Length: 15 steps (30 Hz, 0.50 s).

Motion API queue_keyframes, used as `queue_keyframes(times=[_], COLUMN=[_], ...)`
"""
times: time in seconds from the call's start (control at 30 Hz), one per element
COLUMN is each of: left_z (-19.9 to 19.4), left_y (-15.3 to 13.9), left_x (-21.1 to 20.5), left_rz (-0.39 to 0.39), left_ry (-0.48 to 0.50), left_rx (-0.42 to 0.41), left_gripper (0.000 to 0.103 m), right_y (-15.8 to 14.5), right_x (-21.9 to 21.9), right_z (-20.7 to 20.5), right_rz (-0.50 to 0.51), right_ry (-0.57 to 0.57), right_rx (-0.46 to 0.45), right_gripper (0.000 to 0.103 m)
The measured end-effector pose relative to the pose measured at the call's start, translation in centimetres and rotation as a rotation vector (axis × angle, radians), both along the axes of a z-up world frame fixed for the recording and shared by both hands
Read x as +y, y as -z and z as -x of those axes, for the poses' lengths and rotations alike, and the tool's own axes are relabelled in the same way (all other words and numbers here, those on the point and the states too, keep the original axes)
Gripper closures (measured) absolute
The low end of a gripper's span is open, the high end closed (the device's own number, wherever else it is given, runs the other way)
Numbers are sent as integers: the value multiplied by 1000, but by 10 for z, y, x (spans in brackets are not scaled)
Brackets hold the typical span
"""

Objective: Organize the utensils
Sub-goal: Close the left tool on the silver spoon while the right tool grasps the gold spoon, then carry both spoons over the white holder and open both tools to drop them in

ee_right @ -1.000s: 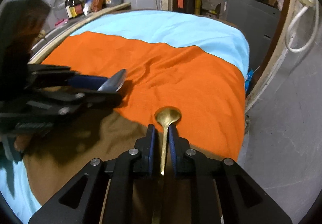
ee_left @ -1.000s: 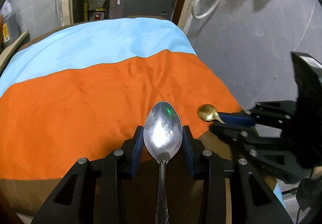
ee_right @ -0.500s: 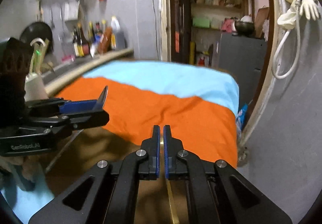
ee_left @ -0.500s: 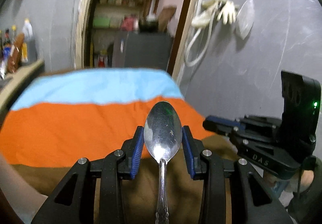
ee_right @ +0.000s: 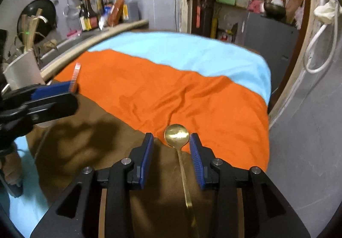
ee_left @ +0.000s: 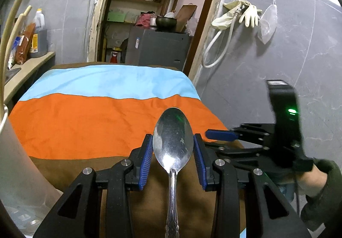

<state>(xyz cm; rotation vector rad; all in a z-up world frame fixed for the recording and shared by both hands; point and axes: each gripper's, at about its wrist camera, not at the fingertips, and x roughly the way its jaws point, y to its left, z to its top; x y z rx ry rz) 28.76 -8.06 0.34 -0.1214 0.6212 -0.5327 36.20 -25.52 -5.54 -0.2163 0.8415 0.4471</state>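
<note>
You see a polished, scuffed steel spoon [ee_left: 172,137], a glossy brass-coloured spoon [ee_right: 176,135], ribbed blue pads [ee_right: 195,158] and matt, creased cloth [ee_right: 171,92] covering the surface

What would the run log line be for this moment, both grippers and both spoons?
left gripper: shut on silver spoon | right gripper: jaws opening, gold spoon between them, unpressed | cloth: under both

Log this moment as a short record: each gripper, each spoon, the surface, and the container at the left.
left gripper: shut on silver spoon, bowl between the pads
right gripper: jaws opening, pads clear of gold spoon
gold spoon: between the right jaws; whether it rests on the cloth cannot be told
surface: striped cloth, blue, orange, brown
container: white, at left, holds pale sticks
</note>
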Motion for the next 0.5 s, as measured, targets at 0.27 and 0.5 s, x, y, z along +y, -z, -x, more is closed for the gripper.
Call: queue_keyframes(times=[0.27, 0.5], left_z=[-5, 6], left_y=[3, -3], left_x=[3, 6], left_rz=[18, 30], left_ry=[9, 8], left_rx=[24, -49], left_gripper=[71, 71], right_y=[12, -5], right_x=[3, -8], right_z=[-24, -5], right_rz=[18, -63], right_ry=[12, 49], right_rx=[69, -6], right_gripper=[74, 78])
